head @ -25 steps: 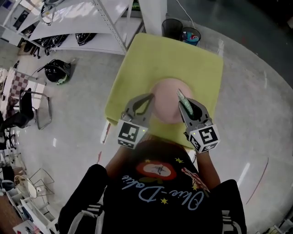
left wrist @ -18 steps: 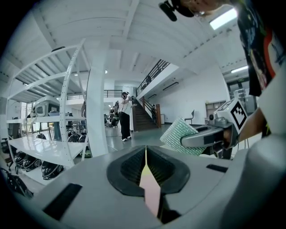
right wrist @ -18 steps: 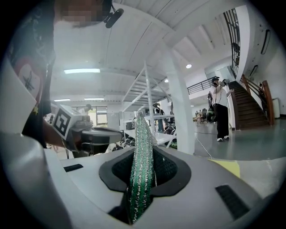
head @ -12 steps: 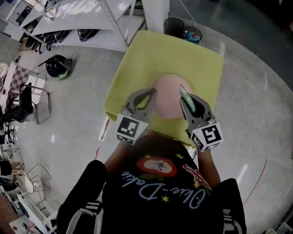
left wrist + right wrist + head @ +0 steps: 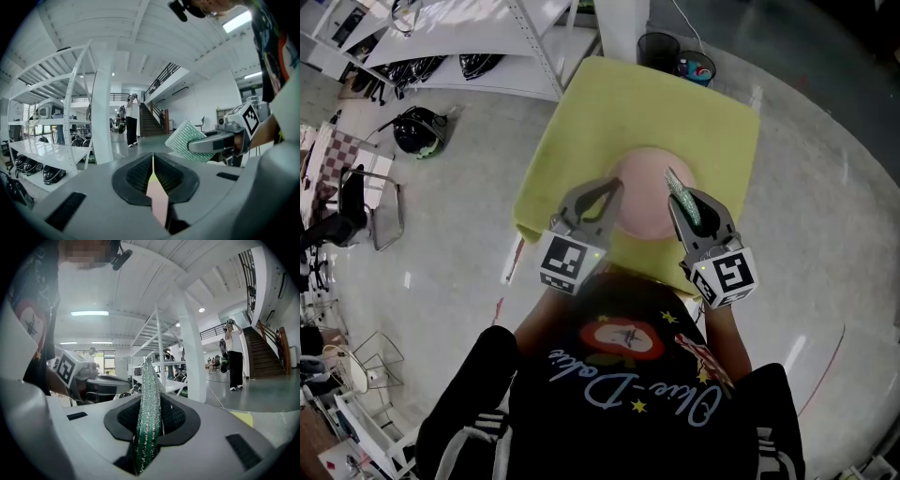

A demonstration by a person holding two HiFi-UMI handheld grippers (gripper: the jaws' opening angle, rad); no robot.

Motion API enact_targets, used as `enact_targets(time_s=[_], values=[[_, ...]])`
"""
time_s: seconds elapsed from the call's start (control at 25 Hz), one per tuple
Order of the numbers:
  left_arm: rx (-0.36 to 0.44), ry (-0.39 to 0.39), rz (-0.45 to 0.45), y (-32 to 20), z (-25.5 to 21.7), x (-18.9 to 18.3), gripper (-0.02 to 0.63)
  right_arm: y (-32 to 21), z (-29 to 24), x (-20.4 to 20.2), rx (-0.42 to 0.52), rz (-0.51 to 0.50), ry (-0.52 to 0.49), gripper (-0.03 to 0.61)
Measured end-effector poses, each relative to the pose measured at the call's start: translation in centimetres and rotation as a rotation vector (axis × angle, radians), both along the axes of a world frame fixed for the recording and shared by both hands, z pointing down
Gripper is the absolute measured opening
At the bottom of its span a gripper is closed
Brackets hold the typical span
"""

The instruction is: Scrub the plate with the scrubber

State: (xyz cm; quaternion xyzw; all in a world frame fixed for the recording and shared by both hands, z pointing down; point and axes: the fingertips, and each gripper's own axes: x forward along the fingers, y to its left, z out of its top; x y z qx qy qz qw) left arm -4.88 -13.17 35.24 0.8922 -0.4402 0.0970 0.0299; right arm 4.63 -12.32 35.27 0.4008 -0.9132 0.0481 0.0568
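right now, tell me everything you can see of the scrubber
The scrubber is a thin, flat pad of green mesh with silvery glitter, squarish seen from the left gripper view. The right gripper is shut on it, holding it on edge with its top poking past the jaws. In the head view it sits at the pink plate's right rim; contact can't be told.

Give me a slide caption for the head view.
Left gripper clamps the pink plate; right gripper holds the green scrubber.
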Motion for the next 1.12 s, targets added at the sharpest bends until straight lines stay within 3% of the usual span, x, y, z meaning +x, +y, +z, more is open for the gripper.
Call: enact_targets(time_s=[1.12], values=[[-0.009, 0.002, -0.005, -0.21, 0.26, -0.32, 0.011, -0.18, 0.12, -0.64, 0.007, -0.013, 0.002, 0.063]])
